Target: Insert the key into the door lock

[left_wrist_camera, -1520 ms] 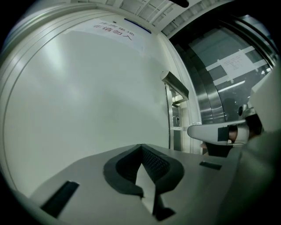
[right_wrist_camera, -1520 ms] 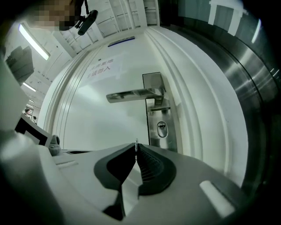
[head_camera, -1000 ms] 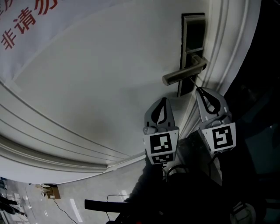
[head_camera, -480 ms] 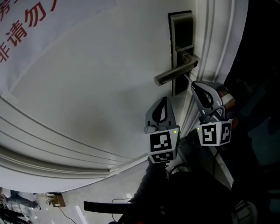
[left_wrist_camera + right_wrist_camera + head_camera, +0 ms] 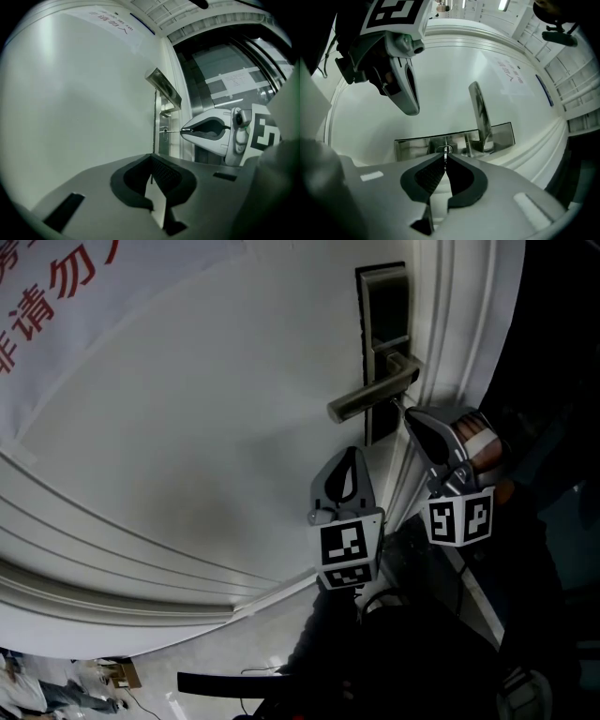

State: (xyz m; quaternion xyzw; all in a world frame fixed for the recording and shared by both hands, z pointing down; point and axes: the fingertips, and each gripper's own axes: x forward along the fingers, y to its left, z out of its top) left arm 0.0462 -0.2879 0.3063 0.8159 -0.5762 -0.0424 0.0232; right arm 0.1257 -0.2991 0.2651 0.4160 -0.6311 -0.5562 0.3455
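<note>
A steel lock plate (image 5: 383, 341) with a lever handle (image 5: 368, 396) is mounted on the white door (image 5: 187, 427). My right gripper (image 5: 409, 414) is shut on a thin metal key (image 5: 173, 131) just below the handle. The key's tip meets the keyhole (image 5: 165, 131). In the right gripper view the key (image 5: 446, 157) stands between the shut jaws, straight in front of the keyhole (image 5: 445, 150). My left gripper (image 5: 351, 452) hangs lower left of the handle, shut on nothing and apart from the lock.
A white banner with red characters (image 5: 56, 296) covers the door's upper left. Ridged door-frame mouldings (image 5: 450, 334) run just right of the lock plate, with a dark opening beyond them. The handle overhangs the keyhole.
My right gripper has turned and moved up closer to the lock plate, bringing the key to the keyhole. The left gripper has stayed where it was.
</note>
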